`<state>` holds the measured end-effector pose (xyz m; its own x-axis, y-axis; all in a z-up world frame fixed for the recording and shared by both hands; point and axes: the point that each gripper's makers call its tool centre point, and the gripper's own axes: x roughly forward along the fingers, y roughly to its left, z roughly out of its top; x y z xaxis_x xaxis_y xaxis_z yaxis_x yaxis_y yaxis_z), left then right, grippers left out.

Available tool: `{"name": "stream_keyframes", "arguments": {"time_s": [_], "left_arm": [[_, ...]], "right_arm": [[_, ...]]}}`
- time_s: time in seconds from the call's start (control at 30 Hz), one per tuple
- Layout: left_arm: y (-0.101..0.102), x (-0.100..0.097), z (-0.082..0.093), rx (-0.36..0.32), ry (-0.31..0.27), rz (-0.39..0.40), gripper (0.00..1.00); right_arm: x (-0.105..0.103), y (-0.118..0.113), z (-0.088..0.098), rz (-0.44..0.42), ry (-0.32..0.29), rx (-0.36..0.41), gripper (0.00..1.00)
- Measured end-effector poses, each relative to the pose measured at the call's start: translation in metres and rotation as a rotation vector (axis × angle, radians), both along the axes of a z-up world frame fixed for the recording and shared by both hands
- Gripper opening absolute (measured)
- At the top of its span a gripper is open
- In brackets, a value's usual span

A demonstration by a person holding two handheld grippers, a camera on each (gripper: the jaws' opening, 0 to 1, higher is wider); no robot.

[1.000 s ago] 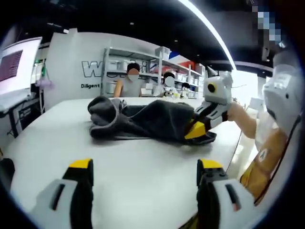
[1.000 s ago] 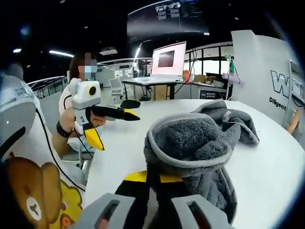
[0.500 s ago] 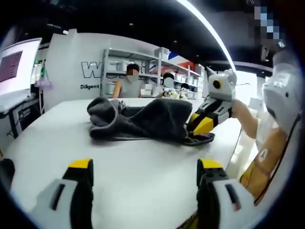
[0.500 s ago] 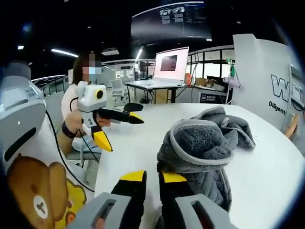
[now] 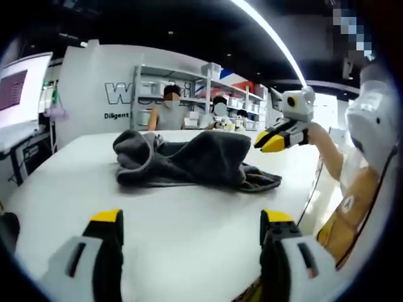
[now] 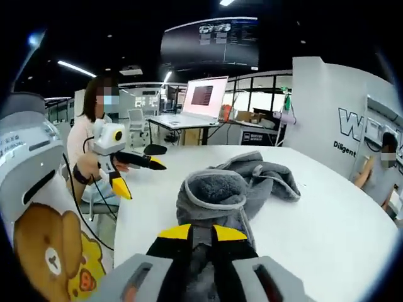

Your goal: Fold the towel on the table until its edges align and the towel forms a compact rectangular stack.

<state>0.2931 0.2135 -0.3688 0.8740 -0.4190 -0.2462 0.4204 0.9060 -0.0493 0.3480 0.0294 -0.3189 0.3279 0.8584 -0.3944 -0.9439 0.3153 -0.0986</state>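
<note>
Sitting in a crumpled heap on the white counter [image 5: 170, 220] is the grey towel [image 5: 189, 160], bunched up and not folded flat at all. From the left gripper view, the left tongs [image 5: 191, 221] are spread wide apart over bare counter, well short of the towel and gripping nothing. The right tongs [image 5: 269, 139] come in from the right of that view, up off the counter just past the towel's near edge, tips close together. In the right gripper view the right tongs [image 6: 201, 234] look nearly closed with a bit of grey towel [image 6: 233, 185] between the yellow tips, so they seem to be pinching it. A laptop [image 6: 195, 100] sits on a desk behind.
</note>
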Motion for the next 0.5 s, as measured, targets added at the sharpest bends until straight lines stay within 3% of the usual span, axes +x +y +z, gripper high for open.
{"name": "stream_keyframes", "arguments": {"time_s": [0.5], "left_arm": [[0.002,0.003,0.000,-0.001,0.002,0.000,0.94]], "right_arm": [[0.010,-0.042,0.013,-0.116,-0.032,0.076,0.28]]}}
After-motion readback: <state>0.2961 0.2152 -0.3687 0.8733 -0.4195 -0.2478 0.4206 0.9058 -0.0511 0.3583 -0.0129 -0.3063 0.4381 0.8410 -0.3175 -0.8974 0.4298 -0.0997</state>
